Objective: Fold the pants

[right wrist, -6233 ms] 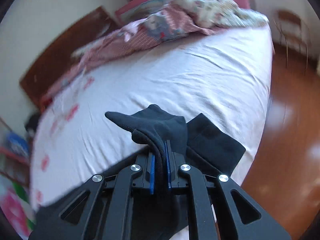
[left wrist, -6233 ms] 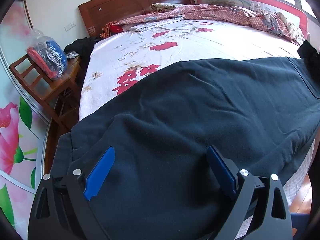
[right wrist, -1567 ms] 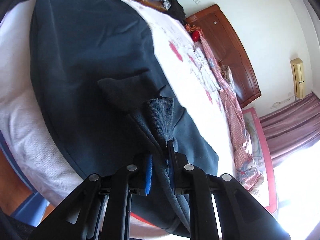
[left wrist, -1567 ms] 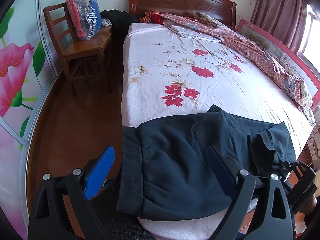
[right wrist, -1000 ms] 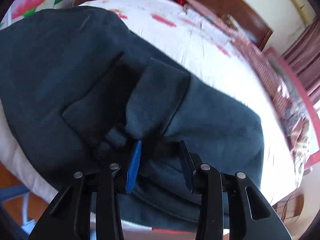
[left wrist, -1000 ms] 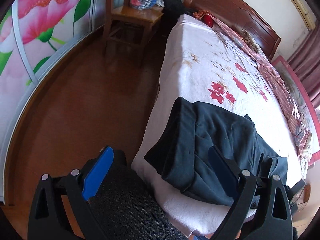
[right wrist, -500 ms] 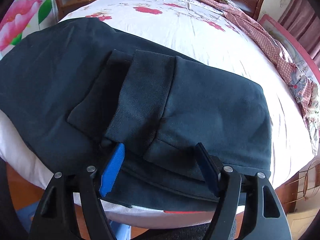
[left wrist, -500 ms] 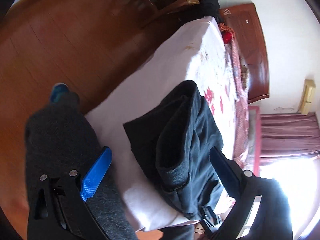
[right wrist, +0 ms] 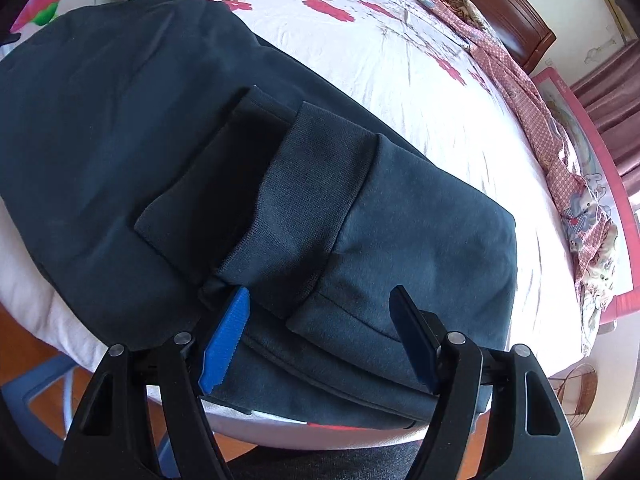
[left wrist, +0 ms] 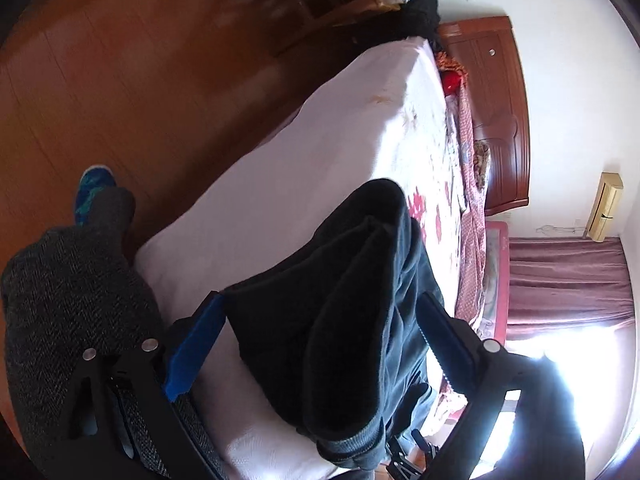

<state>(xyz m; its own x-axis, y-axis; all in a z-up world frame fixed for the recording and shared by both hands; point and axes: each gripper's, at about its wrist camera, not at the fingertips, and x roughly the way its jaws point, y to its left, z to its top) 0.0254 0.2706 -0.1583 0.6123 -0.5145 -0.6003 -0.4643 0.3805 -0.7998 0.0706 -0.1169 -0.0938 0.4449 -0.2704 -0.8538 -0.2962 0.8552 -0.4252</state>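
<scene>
The right gripper (right wrist: 322,336) has its fingers (right wrist: 224,340) spread wide with nothing between the blue pads, hovering just over the near edge of the dark navy pants (right wrist: 160,128). At 12 o'clock from the fingertips the two ribbed leg cuffs (right wrist: 304,200) lie side by side on top of the folded body of the pants, which spreads from 9 o'clock to 2 o'clock across the foot of the bed (right wrist: 400,60). The left gripper (left wrist: 316,348) is also wide apart, its fingers (left wrist: 196,352) straddling the folded pants (left wrist: 340,300) edge-on without pinching them; whether they touch the cloth cannot be told. Beyond, at 12 to 1 o'clock, the white floral sheet (left wrist: 320,168) runs to the wooden headboard (left wrist: 500,112), with a pink patterned quilt (right wrist: 560,140) along the far side
</scene>
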